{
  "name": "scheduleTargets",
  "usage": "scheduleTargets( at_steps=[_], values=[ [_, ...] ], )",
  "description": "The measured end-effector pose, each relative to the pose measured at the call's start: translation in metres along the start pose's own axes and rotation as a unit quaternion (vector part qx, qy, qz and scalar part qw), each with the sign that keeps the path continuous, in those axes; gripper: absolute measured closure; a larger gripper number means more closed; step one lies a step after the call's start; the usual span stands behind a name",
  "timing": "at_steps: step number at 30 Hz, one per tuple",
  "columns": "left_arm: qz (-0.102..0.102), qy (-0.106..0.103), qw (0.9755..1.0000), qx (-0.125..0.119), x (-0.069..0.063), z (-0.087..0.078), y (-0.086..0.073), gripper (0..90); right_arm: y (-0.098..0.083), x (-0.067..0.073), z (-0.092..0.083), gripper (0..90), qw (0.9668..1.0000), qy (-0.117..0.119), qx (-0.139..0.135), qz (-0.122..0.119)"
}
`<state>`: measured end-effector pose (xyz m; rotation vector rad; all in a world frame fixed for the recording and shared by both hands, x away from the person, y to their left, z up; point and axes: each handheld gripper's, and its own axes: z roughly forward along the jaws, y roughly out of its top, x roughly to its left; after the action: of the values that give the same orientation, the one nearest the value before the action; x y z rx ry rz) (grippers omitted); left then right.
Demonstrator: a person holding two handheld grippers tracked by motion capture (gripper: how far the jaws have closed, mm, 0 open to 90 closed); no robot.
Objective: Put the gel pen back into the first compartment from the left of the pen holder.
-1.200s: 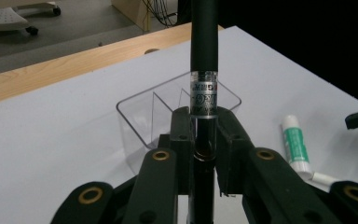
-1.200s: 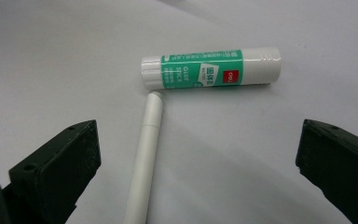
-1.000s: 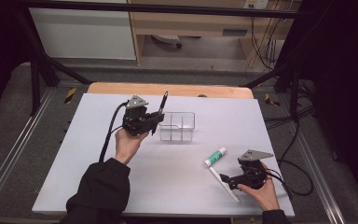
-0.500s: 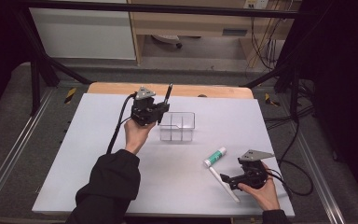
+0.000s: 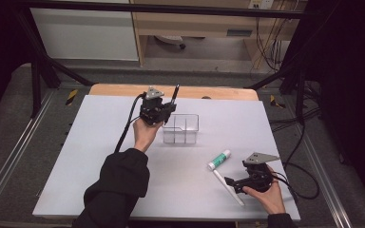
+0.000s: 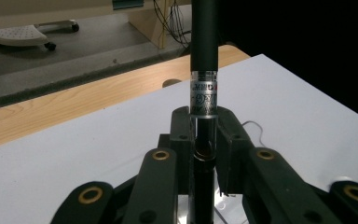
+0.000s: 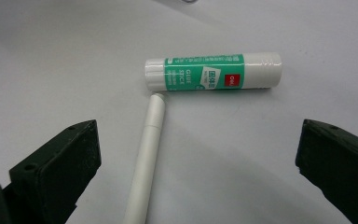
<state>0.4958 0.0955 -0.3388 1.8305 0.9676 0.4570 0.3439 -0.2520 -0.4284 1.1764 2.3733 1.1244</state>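
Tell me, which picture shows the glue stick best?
The right gripper view: the glue stick lies close up, its green label readable, a white pen touching its cap end. In the high view it is small, and its label cannot be read.

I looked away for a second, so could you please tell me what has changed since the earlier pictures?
The left gripper, shut on the black pen, moved farther up the table beside the clear organiser. The right gripper, glue stick and white pen stayed put.

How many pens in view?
2. A black pen is clamped upright in the left gripper, beside the clear box. A white pen lies on the table by the glue stick, before the open right gripper.
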Motion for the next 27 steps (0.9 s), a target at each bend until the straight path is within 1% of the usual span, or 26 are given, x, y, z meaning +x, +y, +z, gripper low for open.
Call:
scheduleTargets(
  at_steps=[4,8,13,16,19,22,23,25,27],
  values=[
    [-0.003,0.002,1.0000,0.007,0.004,0.008,-0.004,78.2,0.000,0.000,0.001,0.7,1.0000,0.001,0.001,0.001],
    [0.005,0.006,0.9998,0.020,0.004,0.014,-0.008,78.2,0.000,0.000,0.001,0.7,1.0000,0.001,0.002,-0.003],
    [0.002,0.002,0.9996,0.028,0.003,0.019,-0.014,78.2,-0.001,0.001,0.001,0.7,1.0000,0.005,0.004,-0.003],
    [0.005,0.000,0.9993,0.038,0.003,0.020,-0.018,78.2,-0.001,0.000,0.002,0.7,1.0000,0.005,0.004,-0.005],
    [0.005,-0.002,0.9993,0.037,0.003,0.019,-0.021,78.2,-0.001,0.000,0.002,0.7,1.0000,0.005,0.004,-0.005],
    [0.007,0.002,0.9992,0.038,0.003,0.018,-0.024,78.2,-0.001,0.000,0.002,0.7,1.0000,0.004,0.004,-0.006],
    [0.004,0.001,0.9994,0.036,0.003,0.018,-0.025,78.2,-0.001,0.001,0.002,0.8,1.0000,0.003,0.005,-0.007],
    [0.005,0.001,0.9991,0.043,0.005,0.016,-0.026,78.2,-0.001,0.001,0.003,0.8,1.0000,0.003,0.005,-0.006],
    [0.004,0.002,0.9990,0.044,0.005,0.016,-0.027,78.2,-0.001,0.001,0.003,0.8,1.0000,0.002,0.005,-0.007]
  ],
)
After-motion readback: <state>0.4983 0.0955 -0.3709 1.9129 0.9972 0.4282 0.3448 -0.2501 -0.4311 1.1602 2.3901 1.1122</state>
